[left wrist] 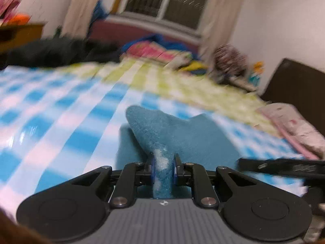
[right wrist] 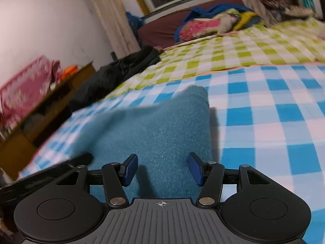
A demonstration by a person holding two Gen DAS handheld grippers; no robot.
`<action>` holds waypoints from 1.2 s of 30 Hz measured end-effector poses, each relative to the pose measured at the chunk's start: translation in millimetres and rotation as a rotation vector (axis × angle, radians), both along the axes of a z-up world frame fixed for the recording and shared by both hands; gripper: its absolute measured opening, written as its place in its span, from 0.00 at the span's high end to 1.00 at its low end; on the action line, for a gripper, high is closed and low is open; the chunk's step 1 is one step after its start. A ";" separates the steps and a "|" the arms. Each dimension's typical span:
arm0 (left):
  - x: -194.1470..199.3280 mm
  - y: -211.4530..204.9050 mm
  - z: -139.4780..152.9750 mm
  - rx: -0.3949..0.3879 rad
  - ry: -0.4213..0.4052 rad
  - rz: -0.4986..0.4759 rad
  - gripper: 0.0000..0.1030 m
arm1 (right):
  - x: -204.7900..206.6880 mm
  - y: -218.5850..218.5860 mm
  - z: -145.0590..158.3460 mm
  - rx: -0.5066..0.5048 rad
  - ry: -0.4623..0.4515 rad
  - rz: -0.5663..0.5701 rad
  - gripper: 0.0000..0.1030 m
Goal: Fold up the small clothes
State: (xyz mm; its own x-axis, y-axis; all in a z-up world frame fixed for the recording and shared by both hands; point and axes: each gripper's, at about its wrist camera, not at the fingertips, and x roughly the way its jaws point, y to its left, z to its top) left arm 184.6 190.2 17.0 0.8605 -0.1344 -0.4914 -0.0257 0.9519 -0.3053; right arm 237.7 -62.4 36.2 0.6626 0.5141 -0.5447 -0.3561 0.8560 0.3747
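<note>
Left gripper [left wrist: 164, 167] is clamping a bunched edge of the teal fleece garment [left wrist: 182, 134]; the blue pads [left wrist: 153, 169] are pressing in on the cloth from both sides, and a peak of the fabric is rising just ahead of the fingertips. Right gripper [right wrist: 162, 168] is holding its fingers spread wide, its pads [right wrist: 130, 169] touching nothing, with the same teal fleece garment [right wrist: 158, 126] lying between and ahead of them. Garment is resting on the blue-and-white checked sheet [right wrist: 274, 122], which is extending to the right of the right fingers. A green checked cover [right wrist: 233, 55] is lying farther ahead. Left view is motion-blurred.
</note>
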 end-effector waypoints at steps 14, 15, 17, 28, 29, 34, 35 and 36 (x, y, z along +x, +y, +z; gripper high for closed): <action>12.8 -6.8 10.6 0.136 -0.042 -0.062 0.73 | -16.8 -1.5 13.0 -0.020 -0.038 -0.018 0.42; 15.5 -7.0 10.5 0.144 -0.037 -0.068 0.73 | -18.5 -3.3 12.3 -0.021 -0.036 -0.018 0.42; 19.8 -6.0 5.2 0.156 -0.023 -0.069 0.73 | -19.2 -1.6 6.6 -0.041 -0.014 -0.001 0.42; 43.1 5.8 1.5 0.228 -0.001 -0.117 0.70 | -18.0 17.6 -2.5 -0.078 0.021 0.009 0.39; 44.5 7.8 0.9 0.226 -0.007 -0.130 0.70 | -18.0 21.2 -5.3 -0.098 0.018 0.009 0.38; 41.2 26.5 9.6 0.126 -0.009 -0.129 0.62 | -26.6 19.9 -0.9 -0.100 0.007 0.012 0.38; 36.9 31.1 11.1 0.106 -0.019 -0.112 0.61 | -28.1 14.9 -0.1 -0.080 0.010 0.008 0.36; 31.7 36.0 13.3 0.074 -0.031 -0.094 0.61 | -29.9 9.5 0.3 -0.067 0.011 -0.002 0.34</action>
State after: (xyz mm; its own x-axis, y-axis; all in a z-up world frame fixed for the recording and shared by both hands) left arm 216.3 226.2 30.3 0.8606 -0.1793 -0.4767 0.0730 0.9697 -0.2330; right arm 207.8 -52.9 36.4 0.6575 0.4752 -0.5847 -0.3508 0.8799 0.3207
